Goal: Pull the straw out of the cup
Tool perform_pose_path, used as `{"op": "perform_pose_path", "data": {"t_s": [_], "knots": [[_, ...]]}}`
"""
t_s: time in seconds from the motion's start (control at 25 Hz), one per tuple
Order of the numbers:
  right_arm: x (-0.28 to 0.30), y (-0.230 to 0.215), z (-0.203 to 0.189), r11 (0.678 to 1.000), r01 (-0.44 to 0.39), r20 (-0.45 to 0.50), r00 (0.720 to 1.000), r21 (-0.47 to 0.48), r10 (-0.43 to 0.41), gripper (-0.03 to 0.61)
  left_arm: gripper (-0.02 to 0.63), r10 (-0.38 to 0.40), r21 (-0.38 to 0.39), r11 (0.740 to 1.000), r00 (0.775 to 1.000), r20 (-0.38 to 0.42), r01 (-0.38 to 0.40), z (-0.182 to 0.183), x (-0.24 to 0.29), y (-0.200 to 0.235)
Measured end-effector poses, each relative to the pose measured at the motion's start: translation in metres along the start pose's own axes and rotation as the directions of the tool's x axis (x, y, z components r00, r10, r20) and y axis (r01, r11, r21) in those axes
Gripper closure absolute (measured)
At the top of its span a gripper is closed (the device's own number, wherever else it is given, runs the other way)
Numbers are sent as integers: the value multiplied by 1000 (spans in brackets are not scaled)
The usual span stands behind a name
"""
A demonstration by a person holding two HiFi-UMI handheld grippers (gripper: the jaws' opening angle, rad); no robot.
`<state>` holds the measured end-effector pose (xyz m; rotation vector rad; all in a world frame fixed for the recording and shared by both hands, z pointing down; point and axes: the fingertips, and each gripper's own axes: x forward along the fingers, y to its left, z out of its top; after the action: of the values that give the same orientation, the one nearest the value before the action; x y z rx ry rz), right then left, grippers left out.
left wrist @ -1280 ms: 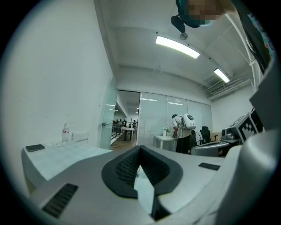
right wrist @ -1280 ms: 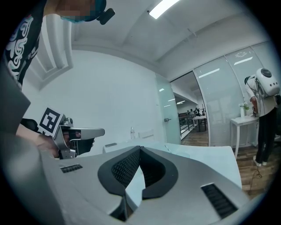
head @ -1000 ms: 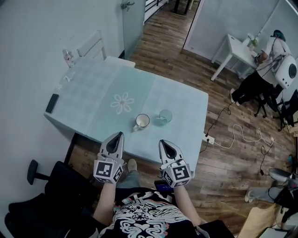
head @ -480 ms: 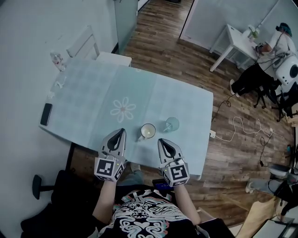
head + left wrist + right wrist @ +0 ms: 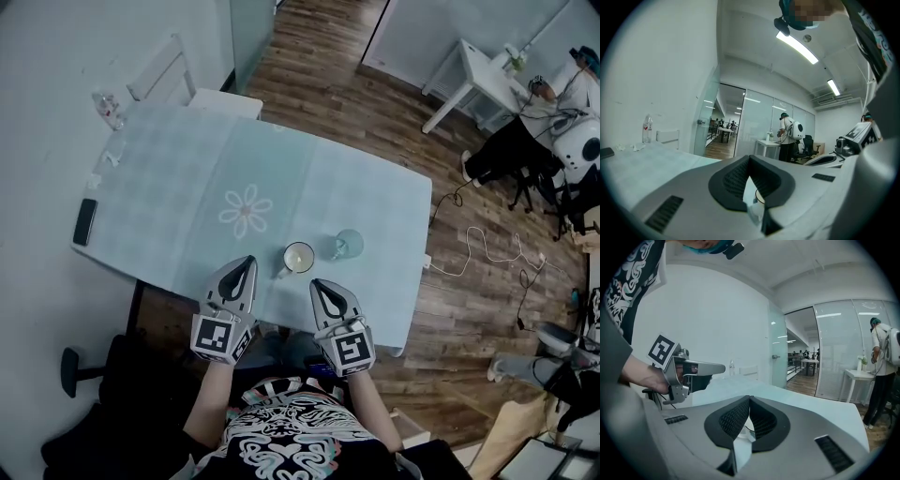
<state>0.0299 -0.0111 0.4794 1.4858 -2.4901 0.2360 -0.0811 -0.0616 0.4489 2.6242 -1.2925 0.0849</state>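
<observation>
Pale table [image 5: 178, 178] bore mug [image 5: 298, 257] and glass cup [image 5: 349, 244], straw [image 5: 340, 249] inside; left gripper [image 5: 247, 262] and right gripper [image 5: 317, 284] sat closed, empty, short of it, so best open one, pinch straw high, lift straight.

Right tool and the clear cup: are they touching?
Apart. In the head view, bare tablecloth lies between the right tool and the clear cup.

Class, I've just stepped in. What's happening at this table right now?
A person stands at the near edge of the table with a tool in each hand. The left tool and right tool are both shut and empty, and point toward a white mug and a glass cup just beyond them. Neither touches anything. The straw seems to sit in the glass cup, not yet pulled out.
</observation>
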Motion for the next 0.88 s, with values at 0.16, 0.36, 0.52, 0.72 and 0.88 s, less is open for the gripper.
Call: {"op": "perform_pose_path", "data": {"t_s": [0.16,0.36,0.52,0.72,0.88], "knots": [[1,-1,-1,1000,-24,3,1000,1,24,563,611,-1,7,1000,1000,-17,1,-6,2,-5],[2,1,-12,998,-62,-33,998,-3,62,563,612,6,6,1000,999,-41,-6,-13,4,-12],[1,0,-21,996,-93,-55,994,-2,93,563,612,18,0,1000,998,-67,-19,-23,4,-17],[4,2,-31,991,-126,-87,989,-36,122,561,611,10,20,1000,994,-108,-8,-41,2,-26],[6,5,-37,987,-152,-112,983,-56,146,540,611,1,12,1000,991,-131,1,-53,2,-32]]}}
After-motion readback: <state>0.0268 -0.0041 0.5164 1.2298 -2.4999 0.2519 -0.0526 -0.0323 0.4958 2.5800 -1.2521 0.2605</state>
